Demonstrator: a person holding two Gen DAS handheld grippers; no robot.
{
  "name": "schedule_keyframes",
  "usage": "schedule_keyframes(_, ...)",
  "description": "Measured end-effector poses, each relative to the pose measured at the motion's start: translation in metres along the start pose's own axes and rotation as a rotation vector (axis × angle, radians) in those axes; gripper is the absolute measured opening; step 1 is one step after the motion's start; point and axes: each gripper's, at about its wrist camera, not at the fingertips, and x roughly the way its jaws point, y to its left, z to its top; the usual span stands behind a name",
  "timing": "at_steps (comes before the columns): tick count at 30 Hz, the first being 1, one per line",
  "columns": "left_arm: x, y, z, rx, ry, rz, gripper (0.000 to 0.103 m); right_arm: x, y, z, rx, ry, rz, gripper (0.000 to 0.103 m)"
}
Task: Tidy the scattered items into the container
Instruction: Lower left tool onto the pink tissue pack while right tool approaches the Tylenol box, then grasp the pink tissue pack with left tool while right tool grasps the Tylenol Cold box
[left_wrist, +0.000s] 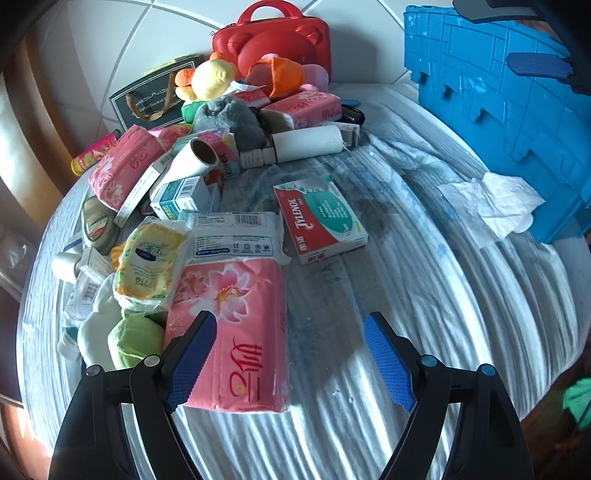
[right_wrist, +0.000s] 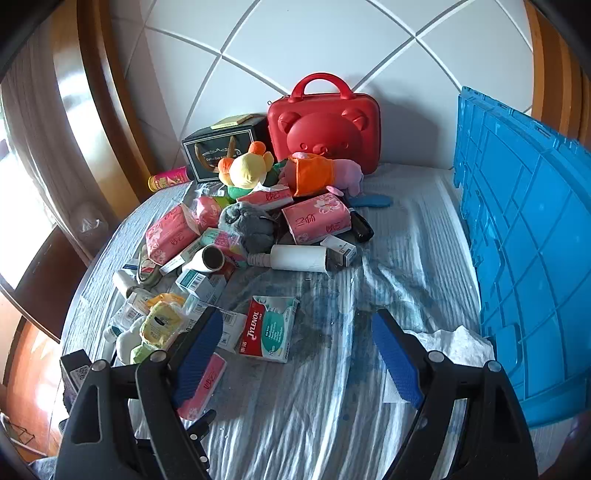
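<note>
Both claws hang spread wide over the striped white cover (left_wrist: 424, 295), and neither has hold of anything. The left claw (left_wrist: 290, 360) is splayed open at 6 o'clock in its own view; its left pad (left_wrist: 192, 363) overlaps the near edge of a pink tissue pack (left_wrist: 236, 332), though whether it actually touches the pack I cannot tell, while the right pad hangs over bare cover. The right claw (right_wrist: 297, 360) is just as far open, with stained cloth showing between its pads; its left pad (right_wrist: 199, 358) stands in front of the same pink pack (right_wrist: 203, 387), and part of the other claw shows below it. The blue crate (left_wrist: 498, 122) stands at 2 o'clock from the left claw, well apart from it, with a crumpled tissue (left_wrist: 491, 206) lying against its base; from the right wrist the crate (right_wrist: 528, 258) fills the 3 o'clock side. A Tylenol box (left_wrist: 319, 221) lies flat at 12 o'clock, just beyond the pink pack, and a white wipes pack (left_wrist: 236, 232) sits beside it at 11. The rest of the clutter is heaped from 9 to 12 o'clock: a yellow pack (left_wrist: 151, 262), lint rolls (left_wrist: 310, 144), more pink packs and a grey plush (left_wrist: 229, 118). A red case (right_wrist: 323, 129) stands upright against the tiled wall at 12.
</note>
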Motion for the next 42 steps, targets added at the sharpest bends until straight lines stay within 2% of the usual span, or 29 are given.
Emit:
schedule_keyframes(6,0.019,0.008,0.004,-0.049,0.022,-0.011,0.082,0.024,-0.009,0.0,-0.017,0.041,0.029,0.083)
schedule_keyframes(15,0.039,0.043,0.01,-0.095,0.045,-0.013,0.083,0.046,0.013,0.022,-0.062,0.059,0.017,0.083)
schedule_keyframes(18,0.043,0.048,0.011,-0.085,0.054,-0.024,0.086,0.062,0.02,0.029,-0.049,0.074,0.001,0.083)
schedule_keyframes(21,0.049,0.041,0.013,-0.033,0.052,-0.015,0.094,0.089,0.025,0.039,-0.01,0.098,-0.004,0.083)
schedule_keyframes(25,0.057,0.046,0.017,-0.001,0.04,0.001,0.094,0.133,0.032,0.048,0.032,0.152,-0.025,0.083)
schedule_keyframes(27,0.065,0.058,0.016,-0.023,0.055,-0.005,0.095,0.151,0.033,0.049,0.043,0.169,-0.037,0.083)
schedule_keyframes(29,0.076,0.069,0.012,-0.071,0.107,-0.046,0.098,0.169,0.034,0.045,0.045,0.198,-0.046,0.083)
schedule_keyframes(32,0.067,0.062,0.004,-0.023,0.068,-0.028,0.098,0.185,0.035,0.033,0.032,0.235,-0.053,0.083)
schedule_keyframes(35,0.069,0.055,0.002,0.026,0.072,0.002,0.098,0.194,0.035,0.023,-0.012,0.256,-0.063,0.083)
schedule_keyframes(38,0.075,0.057,0.008,0.018,0.088,-0.006,0.098,0.2,0.027,0.025,0.017,0.263,-0.044,0.083)
schedule_keyframes(42,0.078,0.056,0.008,0.028,0.093,-0.01,0.098,0.216,0.032,0.018,0.006,0.339,-0.023,0.083)
